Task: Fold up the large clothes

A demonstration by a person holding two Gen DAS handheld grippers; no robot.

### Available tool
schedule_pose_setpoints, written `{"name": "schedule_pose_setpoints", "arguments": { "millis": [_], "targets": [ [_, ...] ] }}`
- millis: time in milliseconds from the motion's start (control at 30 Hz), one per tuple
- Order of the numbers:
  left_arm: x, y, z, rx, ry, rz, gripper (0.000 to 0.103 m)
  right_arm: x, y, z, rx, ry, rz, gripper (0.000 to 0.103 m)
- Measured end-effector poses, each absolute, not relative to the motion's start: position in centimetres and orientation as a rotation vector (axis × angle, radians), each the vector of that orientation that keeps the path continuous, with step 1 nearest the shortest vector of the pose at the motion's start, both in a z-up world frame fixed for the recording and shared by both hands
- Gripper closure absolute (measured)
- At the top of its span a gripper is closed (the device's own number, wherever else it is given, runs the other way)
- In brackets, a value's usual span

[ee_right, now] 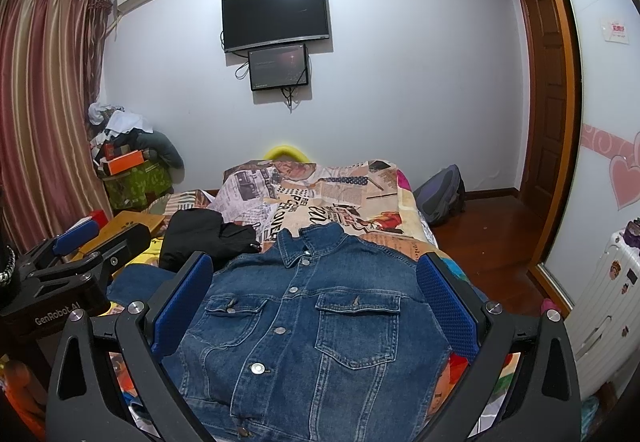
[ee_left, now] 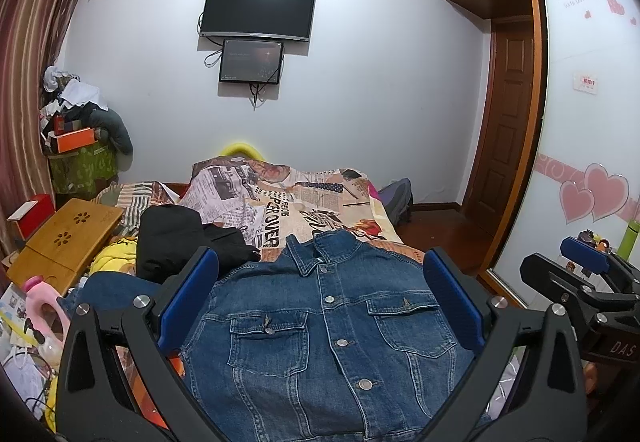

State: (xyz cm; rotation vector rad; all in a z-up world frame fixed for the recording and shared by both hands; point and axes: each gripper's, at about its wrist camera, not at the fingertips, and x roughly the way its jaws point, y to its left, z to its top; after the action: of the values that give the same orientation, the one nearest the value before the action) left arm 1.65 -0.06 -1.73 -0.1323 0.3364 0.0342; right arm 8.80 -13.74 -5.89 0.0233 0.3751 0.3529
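A blue denim jacket [ee_left: 332,326] lies front up and buttoned on the bed, collar toward the far wall; it also shows in the right wrist view [ee_right: 312,326]. One sleeve [ee_left: 116,288] spreads out to the left. My left gripper [ee_left: 320,306] is open and empty, hovering above the jacket's chest. My right gripper [ee_right: 316,302] is open and empty too, above the same jacket. Each gripper shows in the other's view: the right one [ee_left: 588,262] at the right edge, the left one [ee_right: 76,238] at the left edge.
A newspaper-print bedspread [ee_left: 296,197] covers the bed. Black clothes [ee_left: 180,242] lie left of the jacket's collar. A bamboo lap table [ee_left: 68,238] and clutter sit at the left. A backpack [ee_right: 440,193] rests on the wooden floor at the right, near a wardrobe door [ee_left: 592,145].
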Motion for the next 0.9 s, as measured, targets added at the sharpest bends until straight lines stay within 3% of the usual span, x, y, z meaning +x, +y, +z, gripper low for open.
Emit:
{"name": "schedule_pose_setpoints", "arguments": {
  "millis": [900],
  "targets": [
    [3.4,2.5,-2.2,-0.152,0.336,0.094,0.0,10.7,-12.7,-6.4,-0.001,0.407,0.347,0.002]
  ]
}}
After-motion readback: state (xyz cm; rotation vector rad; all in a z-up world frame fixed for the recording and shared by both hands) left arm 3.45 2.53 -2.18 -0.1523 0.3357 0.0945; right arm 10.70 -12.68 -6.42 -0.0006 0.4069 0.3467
